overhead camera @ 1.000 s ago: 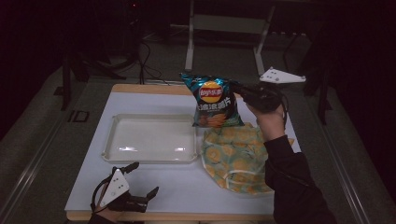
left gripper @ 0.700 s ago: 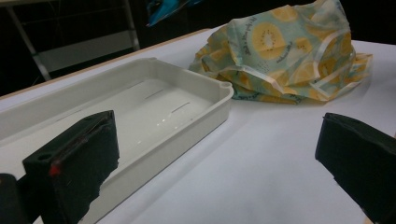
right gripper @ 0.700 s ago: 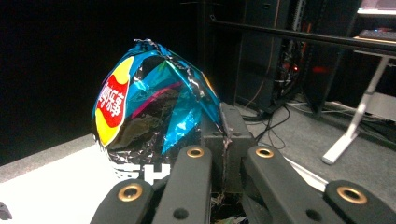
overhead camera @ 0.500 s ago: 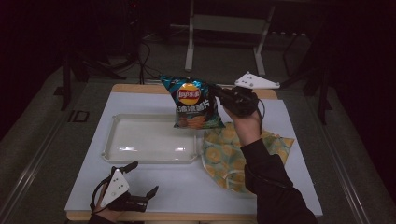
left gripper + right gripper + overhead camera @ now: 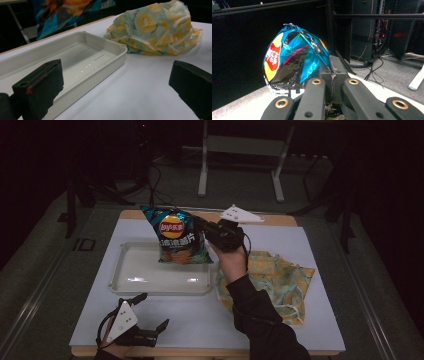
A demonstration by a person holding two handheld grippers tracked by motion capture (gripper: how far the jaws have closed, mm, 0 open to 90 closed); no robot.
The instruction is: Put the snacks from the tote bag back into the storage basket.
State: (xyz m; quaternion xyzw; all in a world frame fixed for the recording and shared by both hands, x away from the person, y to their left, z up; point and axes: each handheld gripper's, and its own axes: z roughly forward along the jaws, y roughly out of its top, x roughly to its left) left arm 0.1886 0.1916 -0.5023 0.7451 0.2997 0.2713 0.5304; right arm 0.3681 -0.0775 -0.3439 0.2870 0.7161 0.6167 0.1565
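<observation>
Clamping the chip bag [image 5: 178, 236] by its edge, your right gripper [image 5: 209, 231] is holding it above the white tray [image 5: 131, 275]; your left gripper [image 5: 152, 320] is resting wide open, empty, near that tray.

Dim room, lit table [image 5: 300, 320], glare in tray [image 5: 150, 280], slightly soft focus.

chip bag [image 5: 67, 15]: blurred, cut by top edge | tray [image 5: 75, 62]: cut left

jaws pinch the blue chip bag [image 5: 294, 62], apparently at its edge.
</observation>
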